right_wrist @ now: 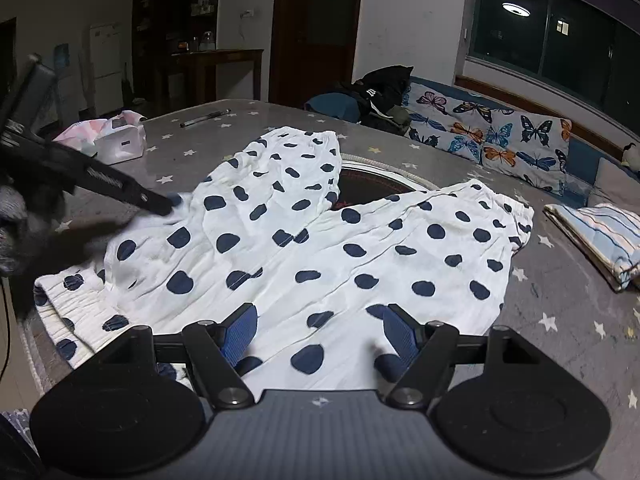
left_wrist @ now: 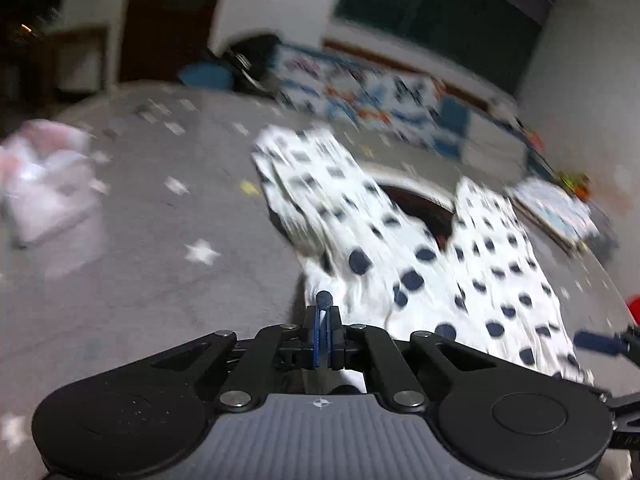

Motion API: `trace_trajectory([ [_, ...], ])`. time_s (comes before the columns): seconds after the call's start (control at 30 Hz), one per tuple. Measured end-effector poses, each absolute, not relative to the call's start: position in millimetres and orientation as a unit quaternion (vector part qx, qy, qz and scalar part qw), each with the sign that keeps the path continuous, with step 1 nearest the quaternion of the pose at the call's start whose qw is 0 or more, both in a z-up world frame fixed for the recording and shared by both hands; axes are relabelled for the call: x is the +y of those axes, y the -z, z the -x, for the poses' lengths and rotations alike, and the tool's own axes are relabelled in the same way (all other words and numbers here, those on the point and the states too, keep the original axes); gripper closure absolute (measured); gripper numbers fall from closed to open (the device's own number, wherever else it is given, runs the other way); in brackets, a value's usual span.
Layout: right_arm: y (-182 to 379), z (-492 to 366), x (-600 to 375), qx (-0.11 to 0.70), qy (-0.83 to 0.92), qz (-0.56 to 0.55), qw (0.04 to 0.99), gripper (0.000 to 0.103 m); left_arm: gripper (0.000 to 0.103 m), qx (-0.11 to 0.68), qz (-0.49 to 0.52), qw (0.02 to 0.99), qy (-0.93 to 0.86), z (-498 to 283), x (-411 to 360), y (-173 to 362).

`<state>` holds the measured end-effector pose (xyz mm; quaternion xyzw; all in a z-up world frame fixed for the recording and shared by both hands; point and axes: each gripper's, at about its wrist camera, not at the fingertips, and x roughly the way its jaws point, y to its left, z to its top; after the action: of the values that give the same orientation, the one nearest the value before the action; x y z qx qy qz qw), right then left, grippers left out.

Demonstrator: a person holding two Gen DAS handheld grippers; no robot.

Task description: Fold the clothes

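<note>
Left gripper [left_wrist: 323,334]: blue pads pressed together, clamped on an edge of the one pair of polka-dot trousers [right_wrist: 304,248]; white cloth visible just beyond and beneath the fingertips, though motion blur hides the exact line of contact. Right gripper [right_wrist: 320,334]: jaws spread wide, two blue pads [right_wrist: 240,332] apart, hovering over the near hem of the trousers with nothing between them. Trousers: white with navy dots, spread flat ahead of both grippers on the grey star-printed table cover [right_wrist: 560,300]; two legs fanning away from the right jaws, one to the far left and one to the far right, waistband bunched at the near left edge. Between the two legs, farther out: one dark round inset [right_wrist: 372,190] with a pale rim, partly covered by cloth. Left gripper's arm also seen from the right wrist, reaching in from the left with its tip at the cloth's left edge [right_wrist: 170,203]. Right of the right jaws: one folded striped cloth [right_wrist: 600,236] on the table. Far left of the jaws: one pink-and-white bundle [right_wrist: 108,136]; beyond it one pen [right_wrist: 205,118]. Past the table's far edge: one butterfly-print cushion [right_wrist: 492,136], one heap of dark clothing [right_wrist: 380,96], one dark window [right_wrist: 552,36] reflecting a ceiling lamp.
</note>
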<state>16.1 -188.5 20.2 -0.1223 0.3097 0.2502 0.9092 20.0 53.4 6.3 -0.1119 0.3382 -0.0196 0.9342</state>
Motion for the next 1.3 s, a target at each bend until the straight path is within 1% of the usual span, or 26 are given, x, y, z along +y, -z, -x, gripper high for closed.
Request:
trace_trajectory([
  [0.07,-19,-13,-190,0.311,-0.252,0.118,0.909,0.028,0.099,0.331,0.093,0.939,-0.007,-6,50,-8],
  [0.17,-13,-13,-191,0.318,-0.254,0.114,0.906,0.028,0.097,0.359,0.083,0.930,-0.017,-8,50,5],
  [0.23,-11,-13,-191,0.322,-0.254,0.115,0.905,0.028,0.092,0.351,0.085,0.932,-0.023,-10,54,1],
  [0.47,-17,1,-198,0.324,-0.264,0.107,0.902,0.028,0.090,0.313,0.094,0.945,-0.025,-14,62,-22],
  [0.53,-17,5,-198,0.323,-0.270,0.106,0.901,0.028,0.083,0.312,0.098,0.945,0.016,-13,55,-26],
  [0.57,-18,7,-197,0.322,-0.274,0.106,0.900,0.028,0.078,0.314,0.099,0.943,0.041,-13,50,-26],
  [0.6,-18,8,-195,0.322,-0.278,0.105,0.899,0.028,0.077,0.316,0.101,0.941,0.065,-13,45,-27],
  [0.73,-14,13,-190,0.330,-0.291,0.109,0.891,0.029,0.077,0.340,0.084,0.929,0.121,-17,26,-14],
  [0.9,-5,20,-196,0.359,-0.297,0.103,0.879,0.029,0.078,0.368,0.057,0.921,0.118,-20,24,7],
  [1.1,-4,33,-212,0.384,-0.299,0.083,0.870,0.028,0.076,0.365,0.038,0.924,0.112,-10,33,10],
  [1.3,-8,45,-214,0.399,-0.311,0.105,0.856,0.028,0.076,0.360,0.035,0.926,0.106,-5,36,4],
])
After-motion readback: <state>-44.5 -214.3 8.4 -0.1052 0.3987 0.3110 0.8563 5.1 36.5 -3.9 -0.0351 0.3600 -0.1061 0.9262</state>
